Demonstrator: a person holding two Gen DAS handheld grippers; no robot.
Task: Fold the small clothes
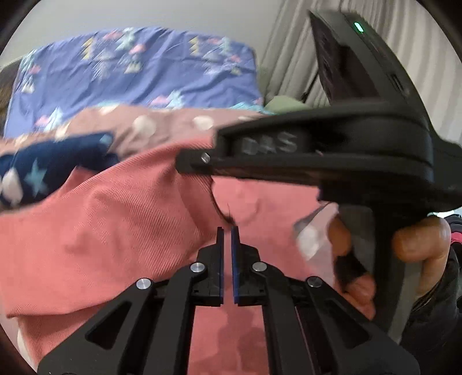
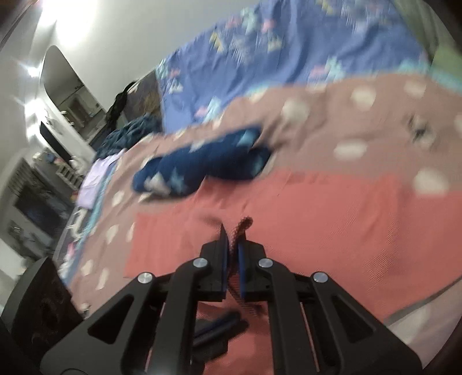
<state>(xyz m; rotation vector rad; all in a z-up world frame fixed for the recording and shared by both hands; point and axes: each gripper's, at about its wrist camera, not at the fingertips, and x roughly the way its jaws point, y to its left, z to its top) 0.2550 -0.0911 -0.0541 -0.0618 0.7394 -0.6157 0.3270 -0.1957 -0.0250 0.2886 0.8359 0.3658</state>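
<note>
One pink garment [image 2: 317,219] spread on the dotted bedspread [image 2: 361,121], one navy starred garment [image 2: 208,161] beside. Right gripper [image 2: 232,245] pinching a pink fold; left gripper [image 1: 227,233] nearly closed at the cloth, hold unclear.

A brown bedspread [image 2: 332,121] with pale dots covers the bed. Beyond it lies a violet-blue sheet [image 1: 121,75] printed with small triangular motifs. Pleated light curtains [image 1: 291,57] hang at the far right of the left wrist view, beside a plain white wall [image 1: 121,14]. In the right wrist view, a pale lilac cloth [image 2: 95,178] rests at the bed's left edge, near a crumpled dark teal fabric [image 2: 127,135]. Shelving with blurred items [image 2: 46,161] stands along the left wall.
</note>
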